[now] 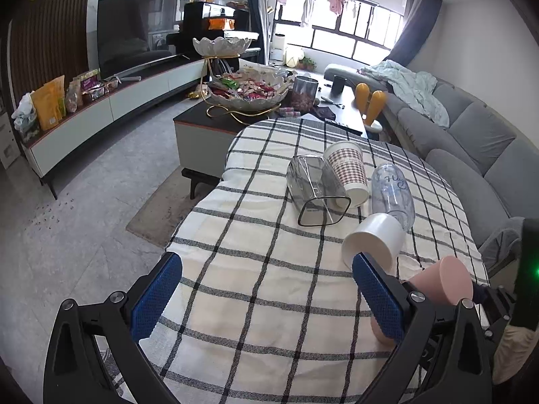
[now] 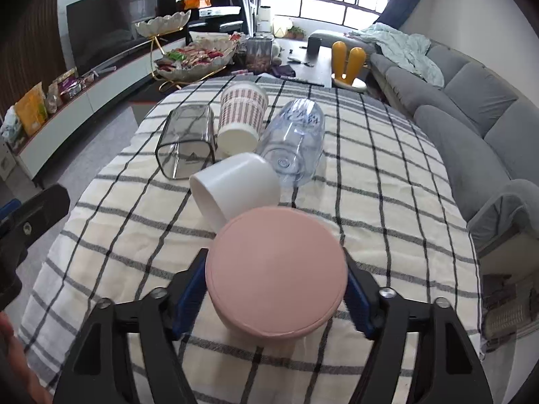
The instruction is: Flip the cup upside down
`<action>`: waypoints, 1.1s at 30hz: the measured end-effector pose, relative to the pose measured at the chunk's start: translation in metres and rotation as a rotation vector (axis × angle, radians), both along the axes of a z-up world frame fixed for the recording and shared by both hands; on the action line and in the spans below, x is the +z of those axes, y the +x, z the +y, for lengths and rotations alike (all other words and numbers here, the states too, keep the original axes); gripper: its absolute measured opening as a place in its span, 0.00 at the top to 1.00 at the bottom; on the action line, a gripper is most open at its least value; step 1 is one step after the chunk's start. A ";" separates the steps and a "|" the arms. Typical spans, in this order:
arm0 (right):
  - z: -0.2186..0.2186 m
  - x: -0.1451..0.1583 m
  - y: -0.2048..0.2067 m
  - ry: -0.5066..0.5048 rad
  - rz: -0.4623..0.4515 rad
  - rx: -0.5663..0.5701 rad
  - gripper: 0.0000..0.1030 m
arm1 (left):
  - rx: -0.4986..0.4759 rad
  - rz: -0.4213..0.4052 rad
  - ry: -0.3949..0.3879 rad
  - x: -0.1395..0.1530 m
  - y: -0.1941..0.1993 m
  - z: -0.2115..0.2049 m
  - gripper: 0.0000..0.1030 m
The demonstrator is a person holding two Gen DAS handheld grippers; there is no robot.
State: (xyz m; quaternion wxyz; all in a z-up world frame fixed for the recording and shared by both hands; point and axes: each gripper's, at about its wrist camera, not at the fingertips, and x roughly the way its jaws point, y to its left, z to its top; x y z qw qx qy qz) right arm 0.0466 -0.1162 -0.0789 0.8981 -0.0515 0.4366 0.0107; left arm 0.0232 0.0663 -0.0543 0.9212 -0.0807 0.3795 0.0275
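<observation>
The right gripper (image 2: 276, 289) clamps the pink cup (image 2: 276, 269) by its sides, flat base toward the camera, above the checked tablecloth (image 2: 387, 202) near a white cup (image 2: 235, 185) on its side, while the left gripper (image 1: 266, 298) hangs wide apart, holding nothing.

Left wrist view: low over the near edge of the desk (image 1: 256, 269), facing across it toward the window (image 1: 340, 30), cups mid-distance to the right. Right wrist view: further right and closer in, same heading, pink cup (image 2: 276, 286) filling the foreground. Shared: checked cloth, cluster of lying cups, sofa (image 2: 471, 101), TV (image 1: 134, 33).
</observation>
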 end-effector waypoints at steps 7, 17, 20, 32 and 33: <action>-0.011 0.041 -0.017 0.031 -0.086 -0.025 0.19 | -0.010 -0.008 -0.023 0.017 -0.003 -0.001 0.00; -0.045 0.093 -0.053 0.033 -0.219 -0.143 0.08 | -0.104 -0.097 0.019 0.059 -0.018 -0.038 0.00; -0.052 0.095 -0.056 0.040 -0.226 -0.159 0.08 | -0.121 -0.117 0.043 0.065 -0.022 -0.047 0.00; -0.067 0.093 -0.062 0.078 -0.222 -0.185 0.08 | -0.143 -0.118 0.087 0.067 -0.030 -0.059 0.00; -0.067 0.094 -0.063 0.080 -0.224 -0.186 0.08 | -0.143 -0.118 0.086 0.067 -0.030 -0.059 0.00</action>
